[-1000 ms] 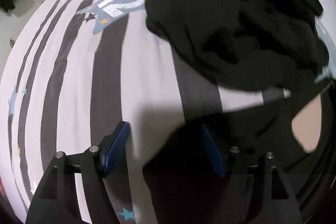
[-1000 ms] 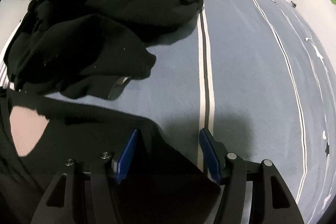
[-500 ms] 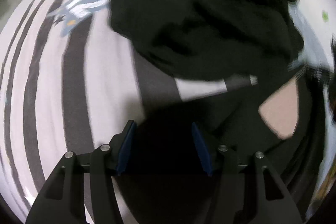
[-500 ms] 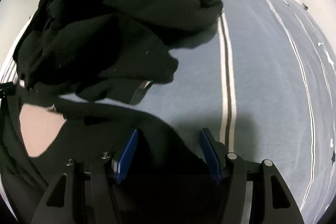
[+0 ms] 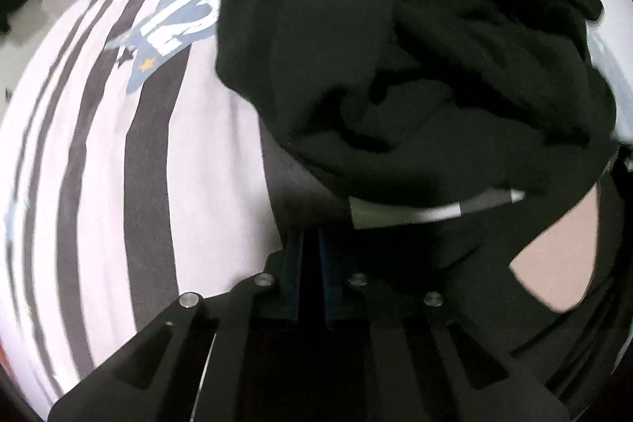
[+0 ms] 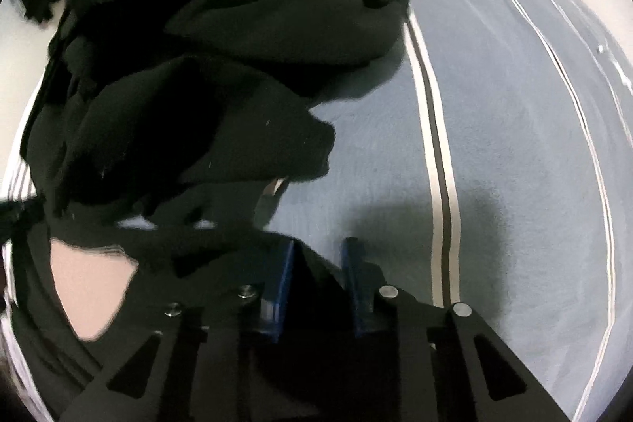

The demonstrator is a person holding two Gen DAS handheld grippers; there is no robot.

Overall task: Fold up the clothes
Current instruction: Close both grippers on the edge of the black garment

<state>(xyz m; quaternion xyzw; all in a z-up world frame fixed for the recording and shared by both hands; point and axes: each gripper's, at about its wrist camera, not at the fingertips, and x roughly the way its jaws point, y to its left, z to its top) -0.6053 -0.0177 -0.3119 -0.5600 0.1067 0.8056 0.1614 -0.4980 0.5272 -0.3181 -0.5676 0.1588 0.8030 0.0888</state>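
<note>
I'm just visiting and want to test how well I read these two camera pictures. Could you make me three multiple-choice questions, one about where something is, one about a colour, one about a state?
1. Where does the pile of dark clothes lie in the right wrist view?
A. upper left
B. lower right
C. far right edge

2. What colour is the bedcover beside the pile in that view?
A. red
B. blue with thin stripes
C. plain yellow

3. How is the left gripper?
A. wide open over bare sheet
B. out of sight
C. closed on a black garment

Answers: 1 A, the heap fills that corner. 2 B, blue cloth with pale and dark lines. 3 C, its blue pads stand nearly together with black cloth between.
</note>
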